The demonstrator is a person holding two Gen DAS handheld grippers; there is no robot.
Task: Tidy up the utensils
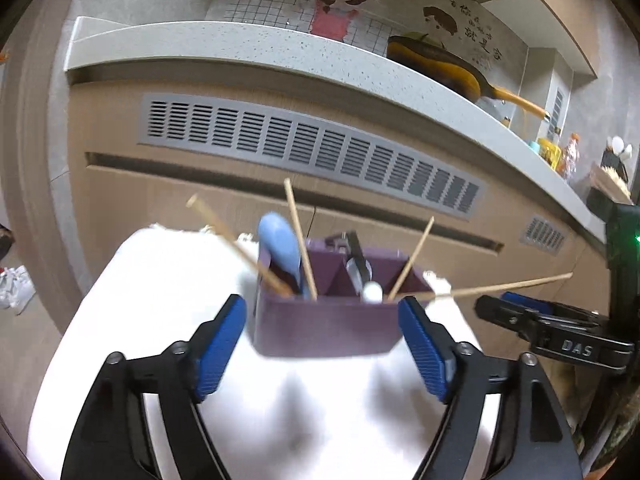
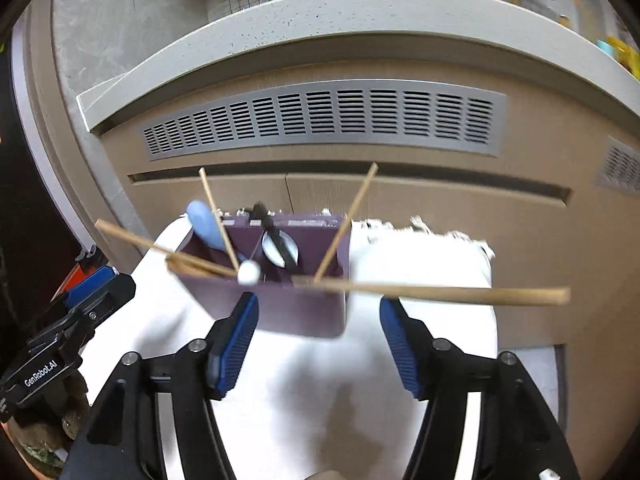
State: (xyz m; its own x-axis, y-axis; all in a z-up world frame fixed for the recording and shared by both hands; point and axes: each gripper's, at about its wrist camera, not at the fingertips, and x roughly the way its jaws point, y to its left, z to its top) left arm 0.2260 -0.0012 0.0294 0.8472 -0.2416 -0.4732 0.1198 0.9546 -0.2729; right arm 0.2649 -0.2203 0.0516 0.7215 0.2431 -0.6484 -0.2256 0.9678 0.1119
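While the left gripper (image 1: pixel 322 346) and right gripper (image 2: pixel 318 346) tilt down with jaws wide and empty, the purple plastic utensil caddy (image 1: pixel 326 326) stands ahead on the white-covered worktop (image 1: pixel 160 280), and only the left view shows a yellow-handled frying pan (image 1: pixel 440 66).

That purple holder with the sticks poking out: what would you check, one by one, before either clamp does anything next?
1. Left gripper open, nothing held: ok.
2. Right gripper open, nothing held: ok.
3. Purple holder standing upright on the white cloth: ok.
4. All four chopsticks inside the holder: ok, though one leans almost flat over the rim.
5. Blue spoon in the left compartment: ok.
6. Chopsticks sorted together: not ok, split between two end compartments.
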